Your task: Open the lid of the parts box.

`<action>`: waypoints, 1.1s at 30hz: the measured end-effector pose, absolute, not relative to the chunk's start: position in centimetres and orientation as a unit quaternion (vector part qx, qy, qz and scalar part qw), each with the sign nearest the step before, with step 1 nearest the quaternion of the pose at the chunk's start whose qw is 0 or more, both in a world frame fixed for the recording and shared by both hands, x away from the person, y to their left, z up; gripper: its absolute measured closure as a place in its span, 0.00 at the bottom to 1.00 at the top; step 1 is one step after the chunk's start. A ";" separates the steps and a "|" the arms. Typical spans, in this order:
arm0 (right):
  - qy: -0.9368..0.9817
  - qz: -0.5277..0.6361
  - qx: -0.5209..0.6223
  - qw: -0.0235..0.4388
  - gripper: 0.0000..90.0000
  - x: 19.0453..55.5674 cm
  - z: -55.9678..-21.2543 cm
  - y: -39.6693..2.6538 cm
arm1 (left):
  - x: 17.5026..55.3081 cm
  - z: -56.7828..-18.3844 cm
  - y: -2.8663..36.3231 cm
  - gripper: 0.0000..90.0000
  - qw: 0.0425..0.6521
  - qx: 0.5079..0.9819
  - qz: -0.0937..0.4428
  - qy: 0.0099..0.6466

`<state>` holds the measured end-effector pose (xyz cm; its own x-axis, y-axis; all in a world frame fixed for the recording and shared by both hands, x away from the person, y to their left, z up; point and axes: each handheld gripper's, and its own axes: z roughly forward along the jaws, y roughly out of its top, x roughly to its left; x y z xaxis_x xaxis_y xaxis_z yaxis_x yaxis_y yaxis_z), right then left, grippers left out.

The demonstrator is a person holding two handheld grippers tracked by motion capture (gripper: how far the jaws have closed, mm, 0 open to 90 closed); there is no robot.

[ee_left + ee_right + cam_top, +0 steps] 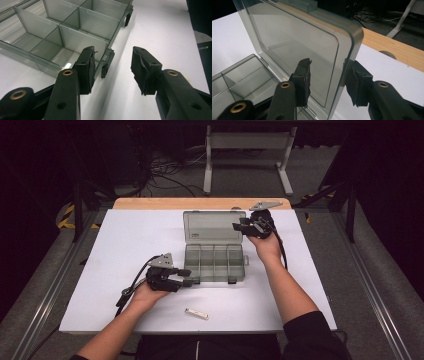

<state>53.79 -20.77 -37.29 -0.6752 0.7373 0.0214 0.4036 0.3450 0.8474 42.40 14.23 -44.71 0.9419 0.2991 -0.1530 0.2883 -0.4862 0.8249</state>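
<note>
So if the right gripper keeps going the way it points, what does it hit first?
Probably the lid: the right gripper already straddles its side edge, one jaw on each face, so the edge would run deeper between the jaws.

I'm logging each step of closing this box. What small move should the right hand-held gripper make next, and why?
Probably close the last bit onto the lid edge before swinging it. The right hand-held gripper straddles the raised lid's side edge, one jaw on each face, and a gap seems to remain. The left hand-held gripper sits open at the organizer box front corner, steadying little yet.
</note>
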 end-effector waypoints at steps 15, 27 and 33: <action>0.799 0.440 0.370 0.175 0.63 54.9 -38.0 -20.6 | 42.4 -44.7 14.2 0.61 0.478 0.862 0.005 0.169; 0.804 0.424 0.379 0.170 0.48 55.7 -39.1 -19.9 | 42.5 -44.7 14.3 0.61 0.478 0.861 0.004 0.172; 0.806 0.419 0.382 0.170 0.42 56.0 -39.6 -19.6 | 42.4 -44.7 14.2 0.61 0.478 0.861 0.004 0.173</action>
